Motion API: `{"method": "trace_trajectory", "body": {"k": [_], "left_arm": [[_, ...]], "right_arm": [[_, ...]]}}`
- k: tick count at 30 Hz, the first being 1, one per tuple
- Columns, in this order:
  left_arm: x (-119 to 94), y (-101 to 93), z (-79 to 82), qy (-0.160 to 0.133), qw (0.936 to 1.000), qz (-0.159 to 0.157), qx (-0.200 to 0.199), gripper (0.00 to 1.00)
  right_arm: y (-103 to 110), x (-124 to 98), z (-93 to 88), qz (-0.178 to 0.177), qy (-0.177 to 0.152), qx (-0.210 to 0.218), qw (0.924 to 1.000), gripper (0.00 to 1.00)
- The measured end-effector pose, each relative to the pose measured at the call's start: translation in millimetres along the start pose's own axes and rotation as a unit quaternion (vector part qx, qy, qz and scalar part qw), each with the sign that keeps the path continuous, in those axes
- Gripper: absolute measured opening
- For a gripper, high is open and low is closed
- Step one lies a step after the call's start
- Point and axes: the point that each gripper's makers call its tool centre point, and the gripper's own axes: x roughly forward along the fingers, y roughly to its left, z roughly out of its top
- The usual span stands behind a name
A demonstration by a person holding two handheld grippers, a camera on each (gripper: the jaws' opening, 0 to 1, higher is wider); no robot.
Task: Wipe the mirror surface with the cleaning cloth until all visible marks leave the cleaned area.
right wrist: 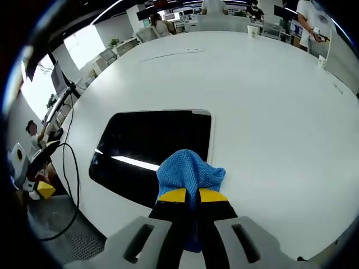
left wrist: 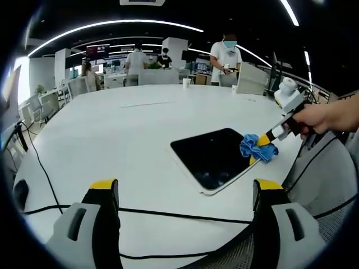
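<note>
Blue cloth (right wrist: pixel 188 174) pinched in right claw (right wrist: pixel 187 196), bunched just ahead of its tips, touching near edge of mirror (right wrist: pixel 151 143) on white worktop (right wrist: pixel 269 101). Wiping step in hand, probably early; next: press down, sweep across glass. Left claw (left wrist: pixel 185 193) spread, holding nothing, well back from mirror (left wrist: pixel 210 157). Left gripper view adds hand (left wrist: pixel 325 117) and right claw (left wrist: pixel 263 143) from side; marks on glass too faint to tell.

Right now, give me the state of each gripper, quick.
Left gripper: open, holding nothing, jaws wide apart above the table.
Right gripper: shut on the blue cloth, at the mirror edge.
</note>
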Motion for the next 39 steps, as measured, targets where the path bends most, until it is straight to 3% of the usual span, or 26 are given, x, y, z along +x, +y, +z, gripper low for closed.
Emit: {"method": "trace_trajectory", "body": {"k": [22, 39], "left_arm": [[0, -0.7, 0.0, -0.001, 1.0000, -0.002, -0.005, 0.99], [0, -2.5, 1.1, -0.003, 1.0000, -0.007, -0.002, 0.99]], "right_arm": [[19, 9, -0.2, -0.015, 0.004, 0.042, 0.9990, 0.01], [50, 16, 1.2, -0.002, 0.009, 0.037, 0.9993, 0.00]]}}
